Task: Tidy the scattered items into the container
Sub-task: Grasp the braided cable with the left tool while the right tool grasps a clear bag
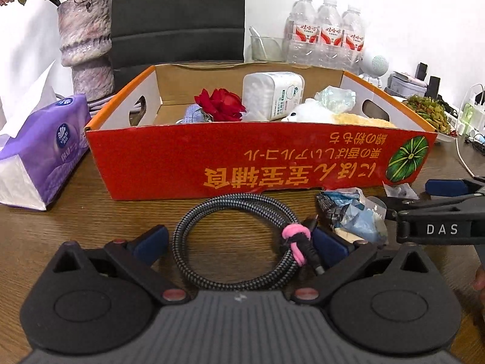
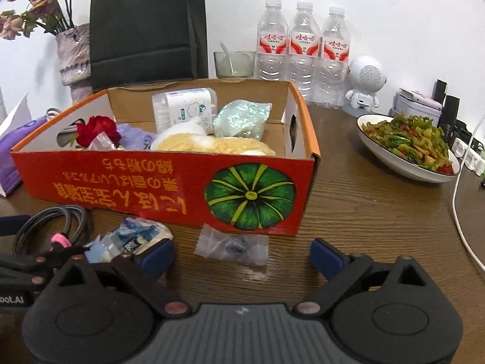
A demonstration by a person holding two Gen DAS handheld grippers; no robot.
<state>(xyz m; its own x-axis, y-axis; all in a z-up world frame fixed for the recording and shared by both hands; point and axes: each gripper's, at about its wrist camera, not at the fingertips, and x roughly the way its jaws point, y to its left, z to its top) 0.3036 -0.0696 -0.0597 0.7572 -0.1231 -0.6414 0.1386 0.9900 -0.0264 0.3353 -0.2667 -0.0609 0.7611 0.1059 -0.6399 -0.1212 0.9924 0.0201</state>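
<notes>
Your left tongs [image 1: 239, 244] are standing wide around the coiled cable [image 1: 239, 236]; right tongs [image 2: 241, 256] are gaping wide near the clear packet [image 2: 232, 244].

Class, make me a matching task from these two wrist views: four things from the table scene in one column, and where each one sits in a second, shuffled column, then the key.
Things:
1. coiled cable
2. red rose
3. small clear packet
4. tissue pack

Places:
A. inside the orange box
B. between the open fingers of the left claw
C. on the table ahead of the right claw
D. on the table beside the box's left end

Pairs: 1-B, 2-A, 3-C, 4-D
</notes>
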